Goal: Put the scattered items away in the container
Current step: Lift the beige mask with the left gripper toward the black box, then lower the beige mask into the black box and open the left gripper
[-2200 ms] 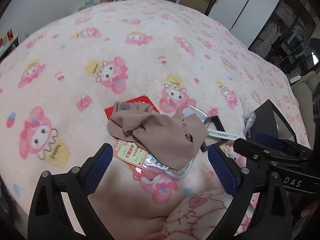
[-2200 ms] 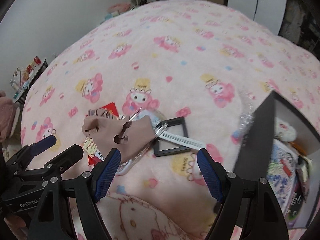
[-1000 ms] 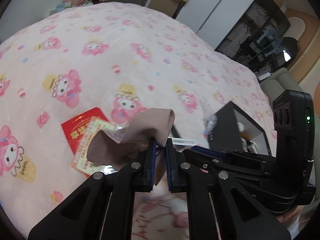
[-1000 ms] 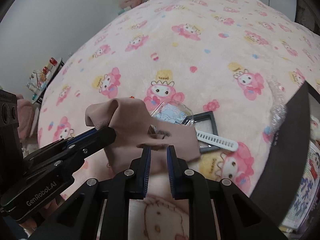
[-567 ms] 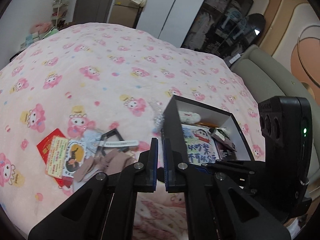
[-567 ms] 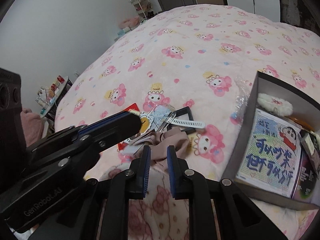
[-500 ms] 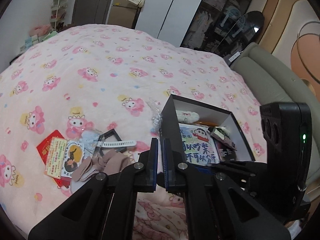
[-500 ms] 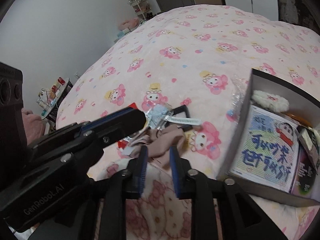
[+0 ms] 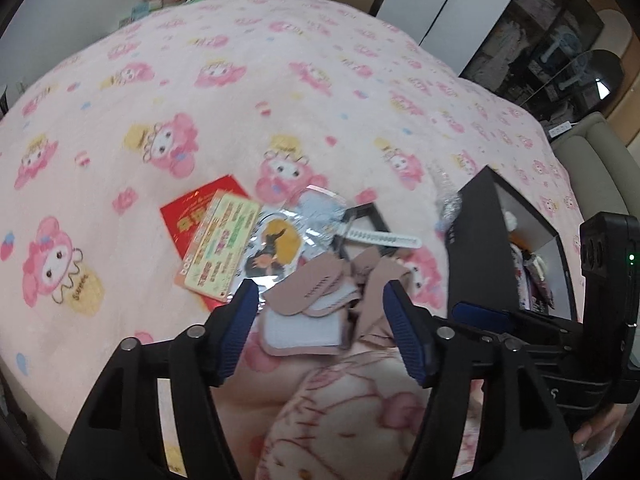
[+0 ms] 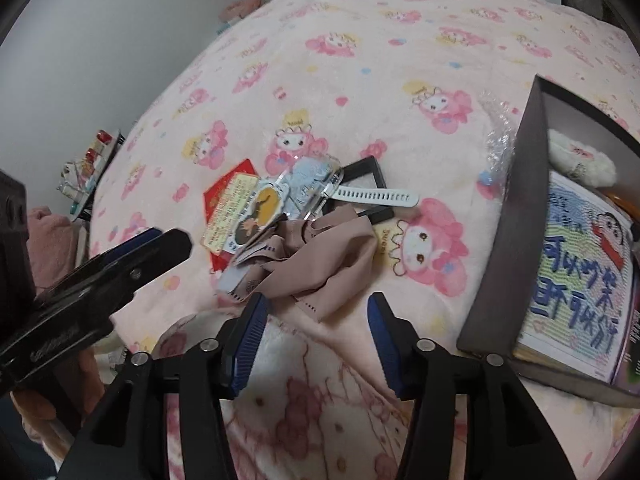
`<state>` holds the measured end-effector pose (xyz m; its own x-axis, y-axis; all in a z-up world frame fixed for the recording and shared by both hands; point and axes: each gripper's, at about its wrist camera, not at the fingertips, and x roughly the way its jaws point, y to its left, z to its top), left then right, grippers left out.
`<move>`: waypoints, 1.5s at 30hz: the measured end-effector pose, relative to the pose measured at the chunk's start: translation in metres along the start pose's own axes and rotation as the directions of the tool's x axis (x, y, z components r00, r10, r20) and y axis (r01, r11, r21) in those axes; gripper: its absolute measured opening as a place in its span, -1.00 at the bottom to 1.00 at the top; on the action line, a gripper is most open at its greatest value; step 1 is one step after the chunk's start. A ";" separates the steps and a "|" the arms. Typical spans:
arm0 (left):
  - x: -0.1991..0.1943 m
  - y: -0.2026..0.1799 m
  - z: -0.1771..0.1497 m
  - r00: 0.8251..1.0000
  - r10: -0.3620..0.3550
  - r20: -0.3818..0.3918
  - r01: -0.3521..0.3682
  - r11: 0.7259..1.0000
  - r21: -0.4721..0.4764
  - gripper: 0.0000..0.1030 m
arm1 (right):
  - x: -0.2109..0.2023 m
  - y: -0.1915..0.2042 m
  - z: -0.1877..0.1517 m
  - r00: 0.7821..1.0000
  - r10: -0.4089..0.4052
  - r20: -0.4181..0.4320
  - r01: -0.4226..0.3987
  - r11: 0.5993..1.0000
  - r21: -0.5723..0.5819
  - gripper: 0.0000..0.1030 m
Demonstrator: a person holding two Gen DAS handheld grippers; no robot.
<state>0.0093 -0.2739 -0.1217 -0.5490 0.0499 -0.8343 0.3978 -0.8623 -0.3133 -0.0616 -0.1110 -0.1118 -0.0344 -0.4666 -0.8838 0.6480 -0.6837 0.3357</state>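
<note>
Pink cartoon-print bedding (image 9: 224, 92) covers the bed on which everything is laid. A crumpled tan cloth (image 10: 320, 256) is seen on the blanket near the bed's near edge, lying loose, with its white inner patch (image 9: 304, 324) turned up. Both hand-held grippers have just been opening: the left hand-held gripper (image 9: 320, 320) is held with its blue pads apart on either side of the cloth, not pressing on it, and the right hand-held gripper (image 10: 316, 328) is held open just short of the cloth, with nothing between its pads. Just beyond the cloth, a red envelope (image 9: 192, 212), a printed card (image 9: 218, 248), a sticker (image 10: 260, 204), a clear case (image 10: 316, 184), a black frame (image 10: 364, 180) and a white strap (image 10: 376, 198) are piled together, overlapping. Toward the bed's right side, a black box (image 10: 504, 248) is seen open, already holding a cartoon booklet (image 10: 580, 280) and a white fluffy thing (image 10: 580, 156). Crinkled plastic wrap (image 10: 500, 128) is tucked against the box's far corner.
</note>
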 end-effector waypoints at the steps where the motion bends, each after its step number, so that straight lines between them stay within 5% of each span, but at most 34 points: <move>1: 0.008 0.005 0.000 1.000 -0.011 -0.024 0.011 1.000 -0.003 0.41 | 0.009 -0.001 0.002 1.000 -0.012 -0.015 0.012 1.000 0.008 -0.02; 7: 0.058 0.029 0.000 0.976 -0.127 -0.178 0.114 0.990 -0.081 0.45 | 0.056 -0.019 0.010 0.993 -0.029 -0.116 0.039 0.995 0.088 0.00; 12: 0.084 0.036 -0.004 0.929 -0.271 -0.251 0.236 0.958 -0.160 0.52 | 0.081 -0.028 0.014 0.986 -0.031 -0.163 0.052 0.991 0.122 0.17; 14: 0.088 0.033 -0.004 0.923 -0.285 -0.259 0.251 0.956 -0.154 0.51 | 0.090 -0.032 0.016 0.984 -0.022 -0.179 0.047 0.990 0.134 0.19; 17: 0.092 0.029 -0.003 0.931 -0.265 -0.251 0.238 0.962 -0.134 0.07 | 0.098 -0.035 0.019 0.982 0.025 -0.186 0.003 0.989 0.150 0.18; 18: 0.091 0.028 -0.001 0.938 -0.243 -0.249 0.216 0.968 -0.129 -0.14 | 0.098 -0.035 0.020 0.983 0.049 -0.175 -0.023 0.988 0.150 -0.02; 19: 0.090 0.026 -0.001 0.939 -0.239 -0.246 0.215 0.969 -0.119 -0.52 | 0.096 -0.036 0.021 0.985 0.065 -0.158 -0.040 0.987 0.156 -0.42; 20: 0.088 0.023 -0.001 0.936 -0.255 -0.241 0.233 0.966 -0.116 -0.72 | 0.095 -0.036 0.021 0.986 0.067 -0.150 -0.043 0.986 0.158 -0.50; 25: 0.058 0.005 0.002 0.955 -0.250 -0.161 0.244 0.968 -0.052 -0.86 | 0.071 -0.025 0.016 0.993 0.086 -0.077 -0.076 0.989 0.126 -0.81; 32: -0.001 -0.027 0.005 0.961 -0.270 -0.068 0.273 0.961 0.048 -0.86 | 0.007 -0.015 0.000 0.991 0.117 0.059 -0.122 0.988 0.098 -0.85; 39: -0.047 -0.087 0.006 0.953 -0.303 -0.019 0.302 0.937 0.176 -0.86 | -0.069 -0.024 -0.011 0.974 0.118 0.195 -0.137 0.986 0.090 -0.85; 45: -0.049 -0.164 0.000 0.939 -0.342 -0.038 0.338 0.897 0.285 -0.86 | -0.117 -0.052 -0.035 0.959 0.076 0.273 -0.115 0.985 0.129 -0.85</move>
<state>-0.0293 -0.1350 -0.0292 -0.6233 0.3606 -0.6939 -0.0384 -0.9003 -0.4335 -0.0642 -0.0008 -0.0370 -0.1912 -0.6528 -0.7330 0.5437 -0.6922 0.4746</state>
